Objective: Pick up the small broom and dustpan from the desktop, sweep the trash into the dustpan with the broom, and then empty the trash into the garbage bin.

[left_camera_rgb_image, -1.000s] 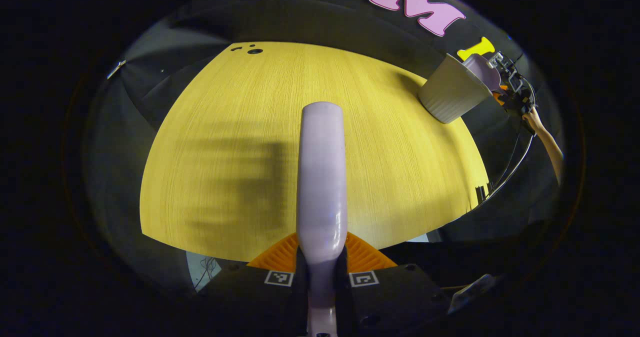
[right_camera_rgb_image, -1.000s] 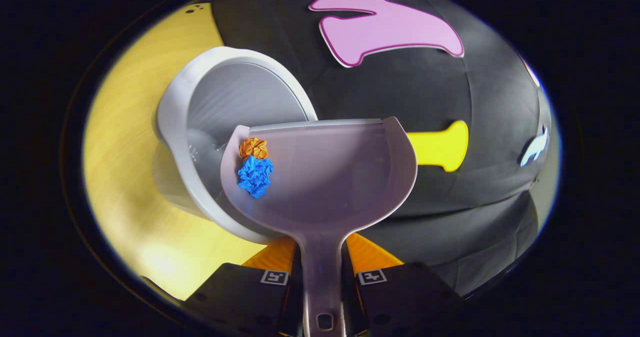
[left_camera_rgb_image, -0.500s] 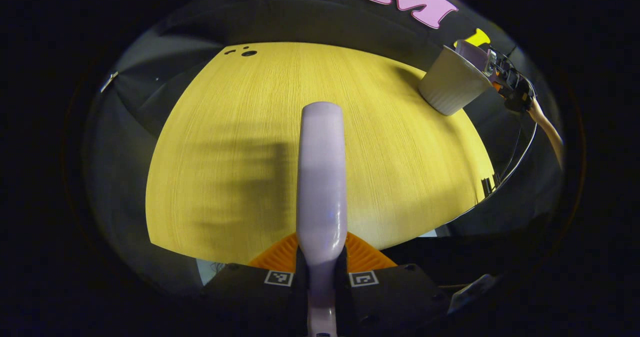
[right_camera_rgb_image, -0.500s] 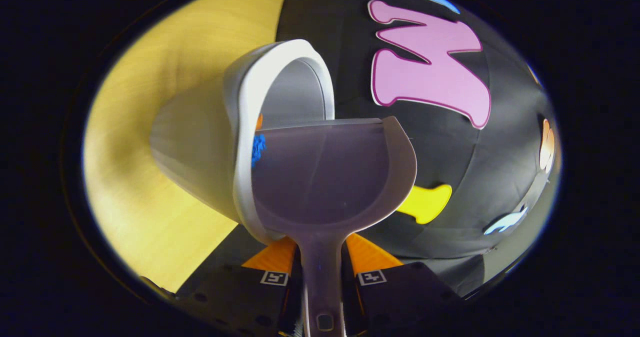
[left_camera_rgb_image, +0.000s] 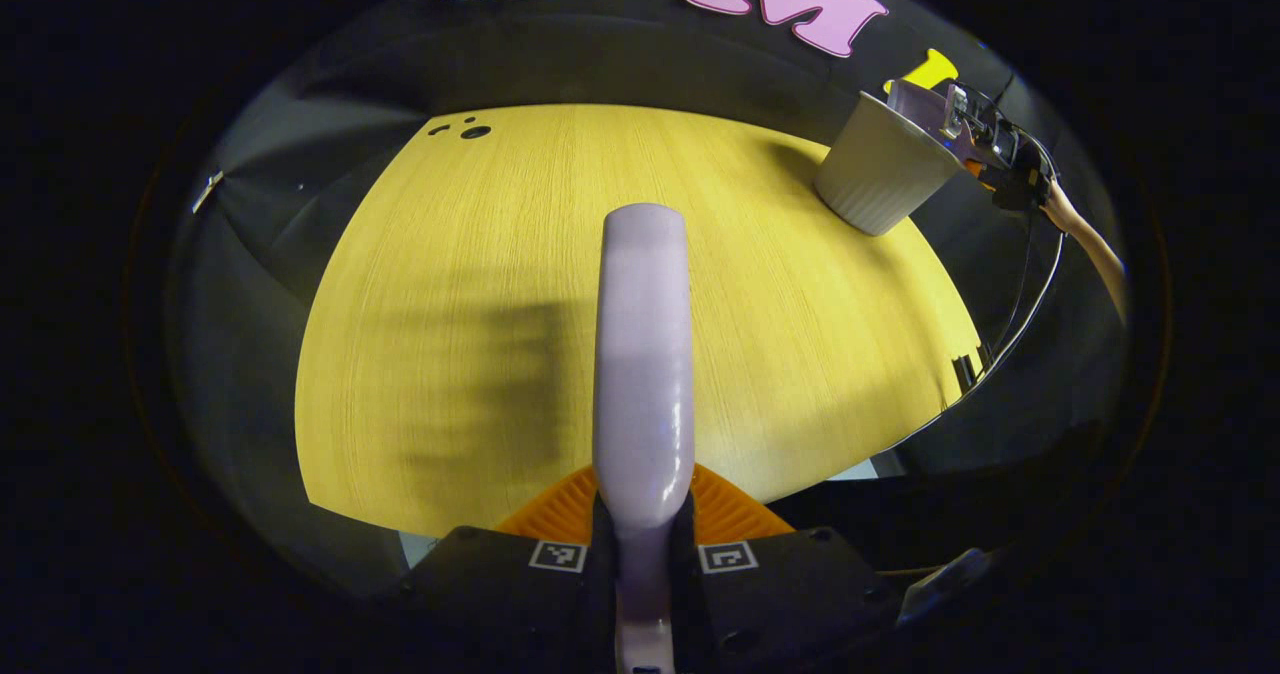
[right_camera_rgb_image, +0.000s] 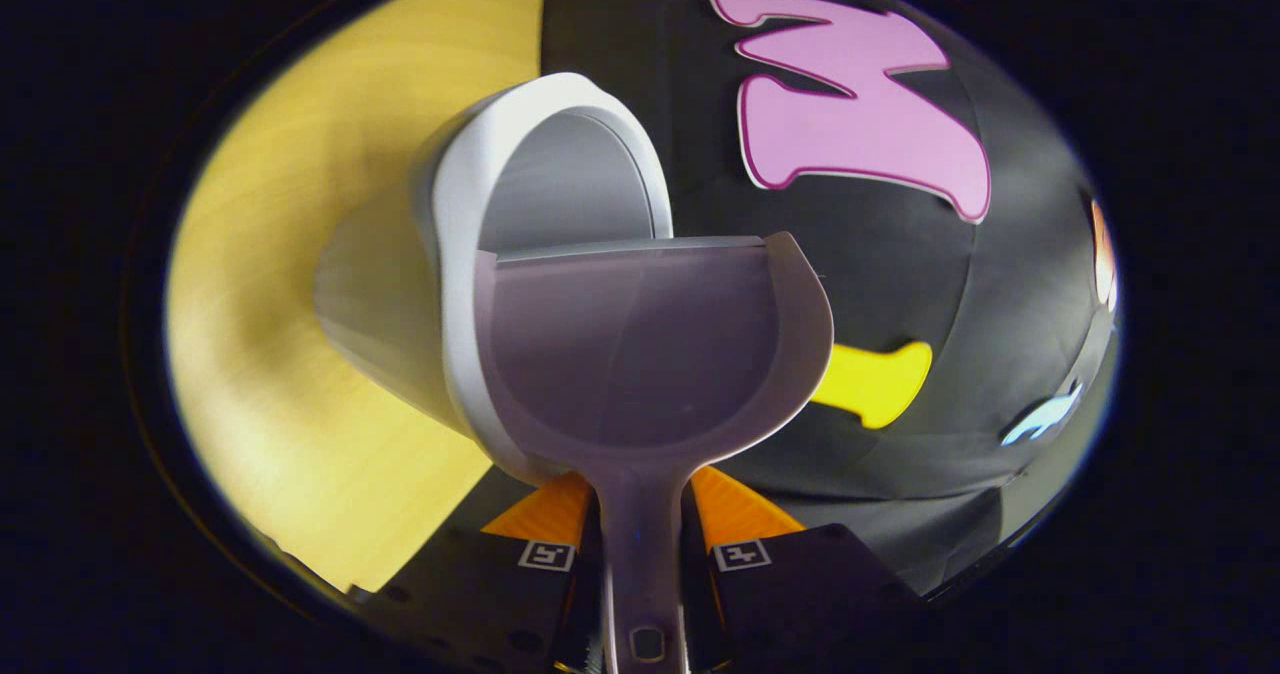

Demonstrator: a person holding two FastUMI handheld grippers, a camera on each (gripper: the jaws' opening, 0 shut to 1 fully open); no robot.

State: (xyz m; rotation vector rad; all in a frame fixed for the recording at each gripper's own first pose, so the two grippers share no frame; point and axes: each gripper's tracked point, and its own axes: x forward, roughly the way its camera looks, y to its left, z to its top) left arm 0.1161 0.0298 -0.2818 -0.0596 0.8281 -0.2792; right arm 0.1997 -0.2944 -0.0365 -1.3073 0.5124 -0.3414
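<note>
- Here, in the right gripper view, the right hand-held gripper [right_camera_rgb_image: 640, 564] is clamped on the handle of the dustpan [right_camera_rgb_image: 640, 354], both fingers pressing on the handle's sides.
- The dustpan's scoop stands straight ahead of that gripper, its front edge tipped against the mouth of the garbage bin [right_camera_rgb_image: 540, 184]; the scoop's inner surface looks bare.
- The garbage bin is pale grey, just ahead and a little left of the right hand-held gripper, its rim touching the dustpan's left side; it stands on the yellow wood-grain tabletop [right_camera_rgb_image: 280, 284].
- In the left gripper view, the left hand-held gripper [left_camera_rgb_image: 640, 544] is closed around the pale lilac handle of the small broom [left_camera_rgb_image: 643, 344], which runs straight forward from between its fingers; the bristles are hidden from the camera.
- The tabletop [left_camera_rgb_image: 480, 284] spreads beneath and ahead of the left hand-held gripper.
- Far ahead to its right, the garbage bin [left_camera_rgb_image: 880, 169] sits near the tabletop's corner, with the dustpan [left_camera_rgb_image: 920, 104] at its rim, held by the right hand-held gripper [left_camera_rgb_image: 985, 149] and a forearm [left_camera_rgb_image: 1090, 249].
</note>
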